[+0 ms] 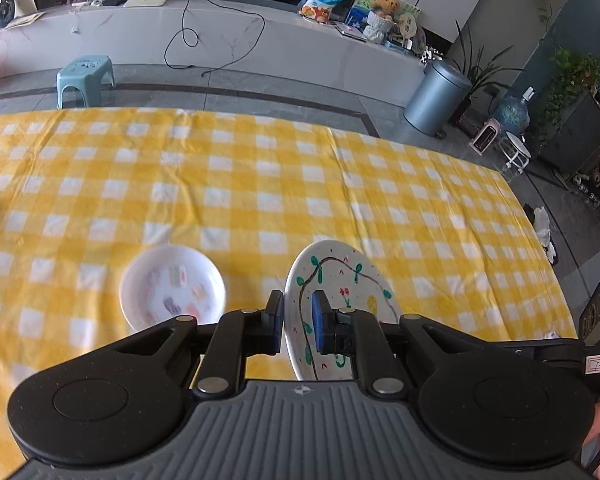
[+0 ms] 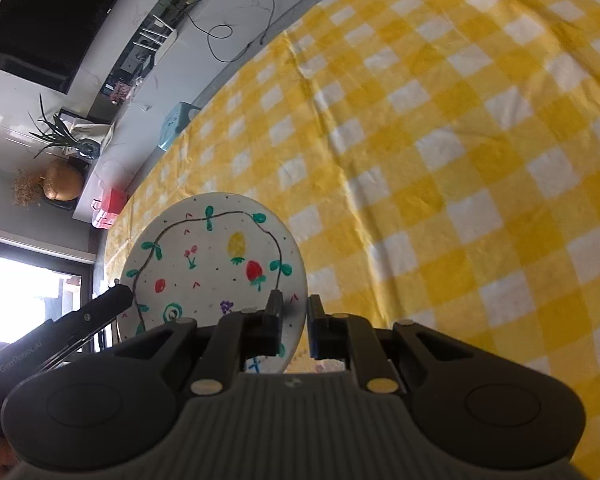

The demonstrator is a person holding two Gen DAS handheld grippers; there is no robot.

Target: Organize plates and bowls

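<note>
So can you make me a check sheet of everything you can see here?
Surface: table under a yellow checked cloth, wrinkled.
Job's things: painted plate held up on edge; white bowl resting on the cloth to its left.
Clutter: nothing seen on the cloth besides the bowl.
Grippers: left hand-held gripper shut on the plate's rim; right hand-held gripper shut on the same plate's opposite rim.
Cables: black cable trailing over the white counter behind.
Surroundings: blue stool, metal bin, potted plants, teddy bear.
</note>
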